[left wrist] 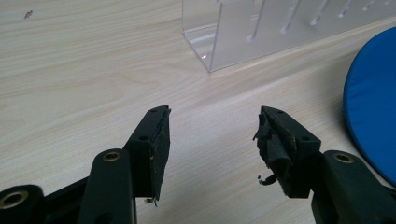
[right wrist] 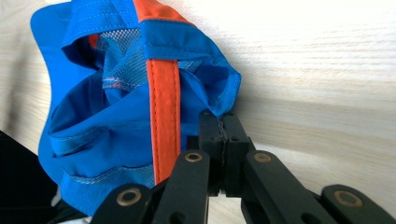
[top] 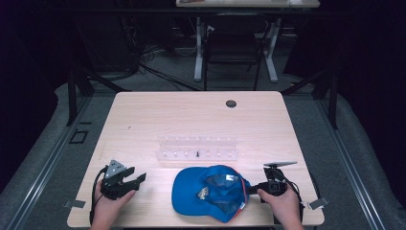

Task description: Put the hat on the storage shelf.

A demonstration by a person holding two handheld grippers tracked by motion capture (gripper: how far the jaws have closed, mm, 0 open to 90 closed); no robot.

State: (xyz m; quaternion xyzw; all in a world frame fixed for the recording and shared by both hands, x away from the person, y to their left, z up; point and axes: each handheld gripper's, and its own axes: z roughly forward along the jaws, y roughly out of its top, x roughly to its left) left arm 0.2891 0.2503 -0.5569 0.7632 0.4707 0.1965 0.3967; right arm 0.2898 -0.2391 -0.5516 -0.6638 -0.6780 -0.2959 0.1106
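Cap [top: 210, 191]: a blue cap with an orange band was seen upside down near the table's [top: 143, 115] front edge, right of centre.
Right gripper [top: 253, 189]: jaws were closed on the cap's rear fabric edge.
Left gripper [top: 136, 182]: jaws were held wide apart, empty, near the front left corner.
Rack [top: 197, 147]: a clear rack was seen beyond the cap, mid-table.
Risk: the thin pinch could be lost if pulled, judged from the shallow bite.

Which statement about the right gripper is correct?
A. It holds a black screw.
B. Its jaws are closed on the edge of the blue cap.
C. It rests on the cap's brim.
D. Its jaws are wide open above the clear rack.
B: in the right gripper view, the right gripper has its jaws pressed together on the back edge of the blue cap.
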